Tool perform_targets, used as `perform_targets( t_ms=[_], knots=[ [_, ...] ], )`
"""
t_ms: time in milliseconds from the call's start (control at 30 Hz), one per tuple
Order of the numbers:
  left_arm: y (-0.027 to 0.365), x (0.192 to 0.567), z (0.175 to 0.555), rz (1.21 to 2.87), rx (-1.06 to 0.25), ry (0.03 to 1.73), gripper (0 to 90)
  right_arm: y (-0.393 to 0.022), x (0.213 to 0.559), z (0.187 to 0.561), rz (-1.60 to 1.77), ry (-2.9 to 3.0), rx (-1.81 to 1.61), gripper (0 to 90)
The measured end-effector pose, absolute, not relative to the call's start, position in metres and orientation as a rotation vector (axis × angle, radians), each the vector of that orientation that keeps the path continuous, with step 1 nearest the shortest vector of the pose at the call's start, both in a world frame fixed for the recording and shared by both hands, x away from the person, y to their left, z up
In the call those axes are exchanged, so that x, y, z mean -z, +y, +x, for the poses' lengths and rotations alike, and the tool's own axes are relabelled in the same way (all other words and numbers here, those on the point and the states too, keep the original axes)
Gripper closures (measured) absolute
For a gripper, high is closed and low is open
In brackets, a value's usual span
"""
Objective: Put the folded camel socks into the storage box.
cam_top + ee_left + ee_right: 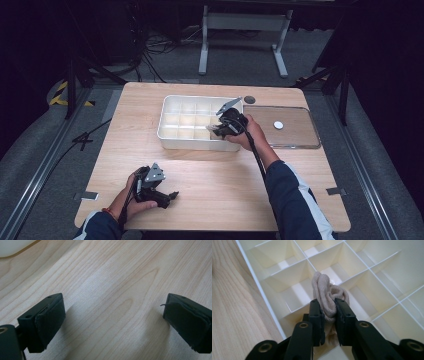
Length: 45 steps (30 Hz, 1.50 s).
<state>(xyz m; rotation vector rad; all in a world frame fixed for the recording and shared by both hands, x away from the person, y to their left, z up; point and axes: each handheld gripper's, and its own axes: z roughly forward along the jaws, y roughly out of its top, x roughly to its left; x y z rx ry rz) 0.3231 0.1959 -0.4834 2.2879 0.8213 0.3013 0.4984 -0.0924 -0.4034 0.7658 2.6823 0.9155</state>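
**Rolled beige cloth held over the divided white tray**

The right gripper has its two black jaws clamped on a bunched, beige knitted piece of cloth, which looks like a rolled sock, though the fabric is too crumpled to be sure. The cloth bulges up between the pads and hangs over a compartment near the front wall of the shallow white plastic organiser tray with a grid of square cells. In the high view the right gripper sits above the tray's right end, near the front wall, with the person's hand wrapped round it.

The left gripper has its jaws spread wide with nothing between them, just bare light wooden table top. In the high view it lies low over the near left part of the table, well apart from the tray.

A clear flat plastic lid lies on the table just right of the tray, with a small white round disc on it.
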Motion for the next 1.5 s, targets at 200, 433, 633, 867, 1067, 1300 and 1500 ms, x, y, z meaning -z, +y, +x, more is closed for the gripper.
perform_targets(
  t_ms=[200, 433, 633, 867, 1067, 1300, 1500],
  knots=[
    [0.196, 0.483, 0.323, 2.289, -0.300, 0.821, 4.2, -0.096, 0.400, 0.500, 0.775, 2.614, -0.873, 50.7],
    [0.196, 0.484, 0.323, 2.285, -0.302, 0.821, 4.2, -0.096, 0.404, 0.505, 0.802, 2.657, -0.851, 57.1],
    [0.195, 0.484, 0.323, 2.283, -0.296, 0.819, 4.4, -0.098, 0.408, 0.506, 0.781, 2.726, -0.866, 73.0],
    [0.195, 0.484, 0.323, 2.285, -0.294, 0.813, 4.3, -0.092, 0.411, 0.506, 0.727, 2.758, -0.776, 74.5],
    [0.195, 0.484, 0.323, 2.286, -0.294, 0.814, 4.3, -0.086, 0.415, 0.508, 0.698, 2.793, -0.683, 74.8],
    [0.195, 0.484, 0.324, 2.288, -0.295, 0.812, 4.2, -0.083, 0.419, 0.511, 0.708, 2.825, -0.626, 75.1],
    [0.195, 0.484, 0.324, 2.287, -0.295, 0.813, 3.9, -0.076, 0.419, 0.512, 0.695, 2.839, -0.548, 75.1]
  ],
)
